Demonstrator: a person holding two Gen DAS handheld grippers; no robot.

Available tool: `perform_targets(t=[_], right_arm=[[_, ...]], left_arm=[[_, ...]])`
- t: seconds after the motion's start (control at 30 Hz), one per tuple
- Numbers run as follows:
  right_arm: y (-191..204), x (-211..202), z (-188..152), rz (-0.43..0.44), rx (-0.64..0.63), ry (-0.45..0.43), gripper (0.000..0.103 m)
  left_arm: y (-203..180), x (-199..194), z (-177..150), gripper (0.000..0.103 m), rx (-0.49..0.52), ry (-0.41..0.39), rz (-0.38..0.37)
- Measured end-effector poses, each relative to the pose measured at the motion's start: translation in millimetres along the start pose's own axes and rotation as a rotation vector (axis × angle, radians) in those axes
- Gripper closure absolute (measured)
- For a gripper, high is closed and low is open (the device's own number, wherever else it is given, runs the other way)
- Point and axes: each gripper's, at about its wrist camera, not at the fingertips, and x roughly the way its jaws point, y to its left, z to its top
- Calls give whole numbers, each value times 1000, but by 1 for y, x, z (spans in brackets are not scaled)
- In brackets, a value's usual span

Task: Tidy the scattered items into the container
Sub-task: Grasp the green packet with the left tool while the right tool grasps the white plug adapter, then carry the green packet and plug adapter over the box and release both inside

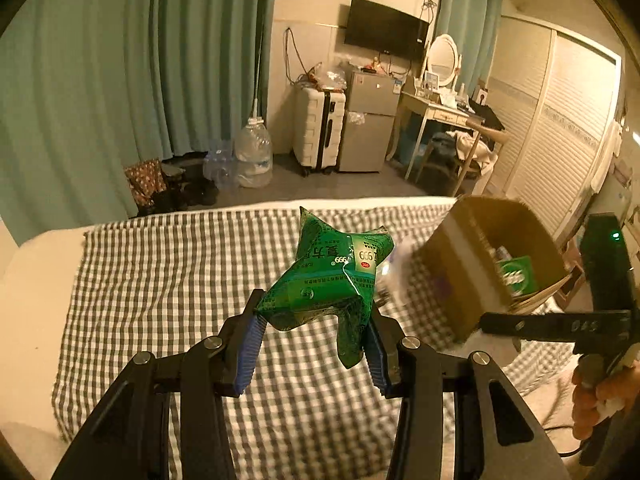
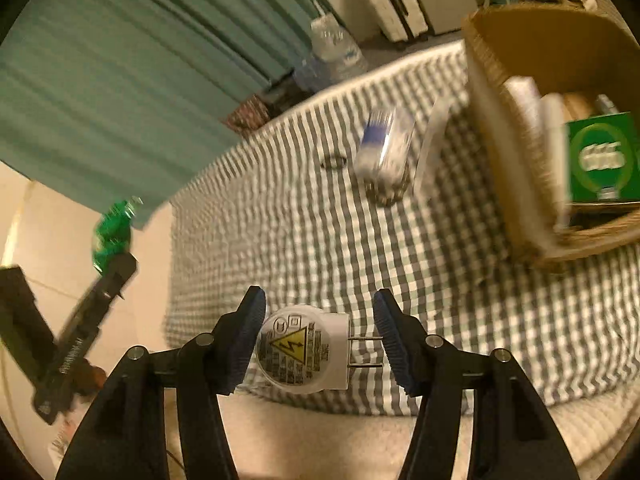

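Observation:
My left gripper (image 1: pixel 316 308) is shut on a crumpled green sachet pack (image 1: pixel 332 276), held up above the checked bedcloth (image 1: pixel 160 280). In the right wrist view, the right gripper (image 2: pixel 319 294) is shut on a white plug adapter (image 2: pixel 304 348): the left pad presses its round body and the prongs meet the right pad. The cardboard box (image 2: pixel 500 120) stands on the bed at the right, open, with a green carton (image 2: pixel 600 156) and other items inside. In the left wrist view the box (image 1: pixel 452 264) sits right of the sachet pack.
A blue-and-white packet (image 2: pixel 384 152), a flat white item (image 2: pixel 430 148) and a small ring (image 2: pixel 334 161) lie on the cloth near the box. A hand (image 1: pixel 596 400) grips the right tool. Beyond the bed are curtains, water bottles (image 1: pixel 252 152), a suitcase and a dresser.

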Motion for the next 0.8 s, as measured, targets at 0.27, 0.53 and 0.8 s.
perform_targets(t=[0.27,0.53,0.8], right_arm=[[-36,-92,28,9,67,-107,48],[-97,-157,106,-127,94,-266,49],[-181,-136,145,-131,219,-276,32]], left_arm=[[-74,-18,14,57,48,-2,-17],[-181,55,43,57,119,41,-171],[-260,169,39,51,131,134,-261]])
